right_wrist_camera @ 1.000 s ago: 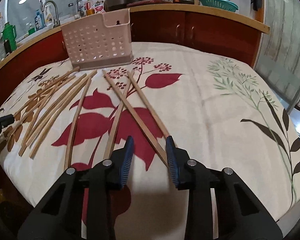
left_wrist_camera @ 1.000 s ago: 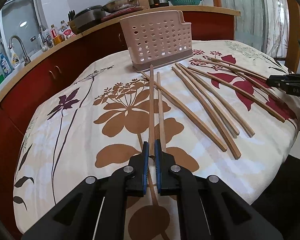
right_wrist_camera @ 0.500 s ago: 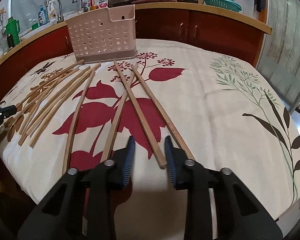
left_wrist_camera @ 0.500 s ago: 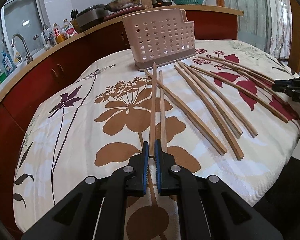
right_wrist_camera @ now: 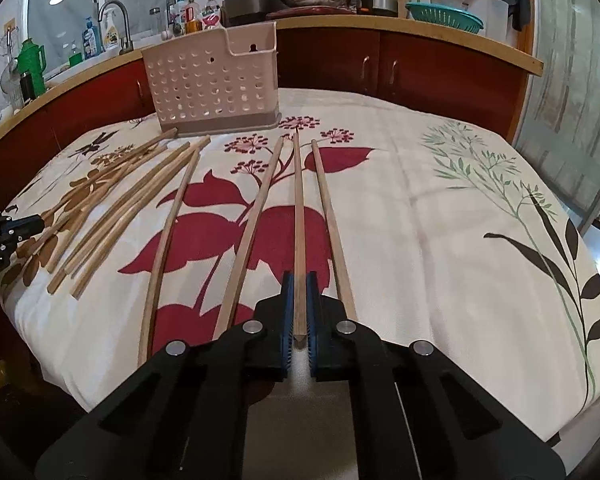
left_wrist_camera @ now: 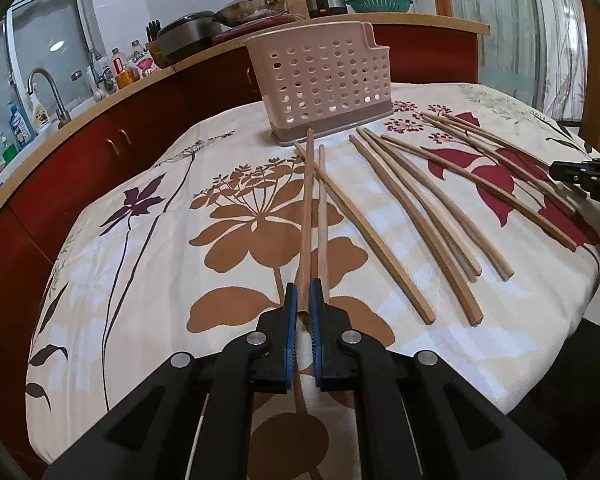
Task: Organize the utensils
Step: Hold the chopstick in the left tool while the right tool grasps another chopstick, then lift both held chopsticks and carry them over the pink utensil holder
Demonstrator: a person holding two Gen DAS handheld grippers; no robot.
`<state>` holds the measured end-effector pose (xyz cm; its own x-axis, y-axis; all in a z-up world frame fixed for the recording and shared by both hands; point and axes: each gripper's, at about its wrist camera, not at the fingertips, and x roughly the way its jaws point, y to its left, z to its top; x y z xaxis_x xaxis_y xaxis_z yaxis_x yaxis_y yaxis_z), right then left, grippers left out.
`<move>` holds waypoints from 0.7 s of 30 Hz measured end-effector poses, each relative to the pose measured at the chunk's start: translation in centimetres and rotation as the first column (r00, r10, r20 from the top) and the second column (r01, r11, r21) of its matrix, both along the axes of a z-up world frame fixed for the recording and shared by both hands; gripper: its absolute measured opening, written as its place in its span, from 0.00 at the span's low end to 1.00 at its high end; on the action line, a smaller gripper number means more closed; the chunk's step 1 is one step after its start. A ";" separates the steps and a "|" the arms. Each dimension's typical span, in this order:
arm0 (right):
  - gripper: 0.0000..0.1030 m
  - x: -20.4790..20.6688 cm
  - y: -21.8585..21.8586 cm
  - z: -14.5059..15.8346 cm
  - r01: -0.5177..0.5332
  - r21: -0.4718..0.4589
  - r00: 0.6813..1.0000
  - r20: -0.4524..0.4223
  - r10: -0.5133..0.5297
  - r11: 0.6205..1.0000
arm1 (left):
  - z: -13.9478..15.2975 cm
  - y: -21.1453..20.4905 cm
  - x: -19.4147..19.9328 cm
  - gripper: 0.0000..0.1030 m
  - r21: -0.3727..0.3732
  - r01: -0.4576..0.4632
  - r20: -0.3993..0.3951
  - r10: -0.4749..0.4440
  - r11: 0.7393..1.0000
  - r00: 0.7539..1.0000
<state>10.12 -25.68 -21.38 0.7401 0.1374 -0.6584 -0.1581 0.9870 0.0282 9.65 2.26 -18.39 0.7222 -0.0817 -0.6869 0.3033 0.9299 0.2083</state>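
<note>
While the left gripper (left_wrist_camera: pixel 303 296) stays clamped on one chopstick (left_wrist_camera: pixel 306 216) at lower centre of its own view, the right gripper (right_wrist_camera: pixel 299 292) has just been closing, and its blue pads now pinch the near end of a second chopstick (right_wrist_camera: pixel 298 232) that lay loose between open jaws a second ago. Both hands therefore hold a stick each, and the next step is likely a lift toward the pink perforated caddy (right_wrist_camera: pixel 214 84), which stands at upper centre of the floral tablecloth (right_wrist_camera: pixel 440 240) and looks empty.

In the right wrist view, three sticks lie loose around the gripped one: one just right of it and two to its left. Farther left, a looser bundle overlaps too much there for a sure count. The left wrist view shows it better: the held stick, one just beside it, a third crossing under their far ends, then three in a group, and roughly four more toward the right edge. That makes about ten chopsticks and one caddy, with none sorted yet.
</note>
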 end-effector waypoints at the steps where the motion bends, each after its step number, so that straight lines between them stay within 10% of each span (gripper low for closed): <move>1: 0.06 -0.1 0.0 0.2 0.000 0.002 1.000 0.006 0.000 1.000 | 0.1 -0.1 -0.1 0.07 0.001 0.000 0.003 0.000 1.000 1.000; 21: 0.06 -2.3 0.6 5.9 -0.013 0.022 0.985 0.174 0.009 1.000 | 5.2 -0.4 -2.2 0.07 -0.026 -0.028 0.168 0.032 0.999 0.985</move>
<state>7.78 -25.03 -15.50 0.8412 0.1594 -0.5166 -0.1732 0.9846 0.0218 7.49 1.86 -13.24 0.8298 -0.0730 -0.5533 0.2376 0.9433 0.2319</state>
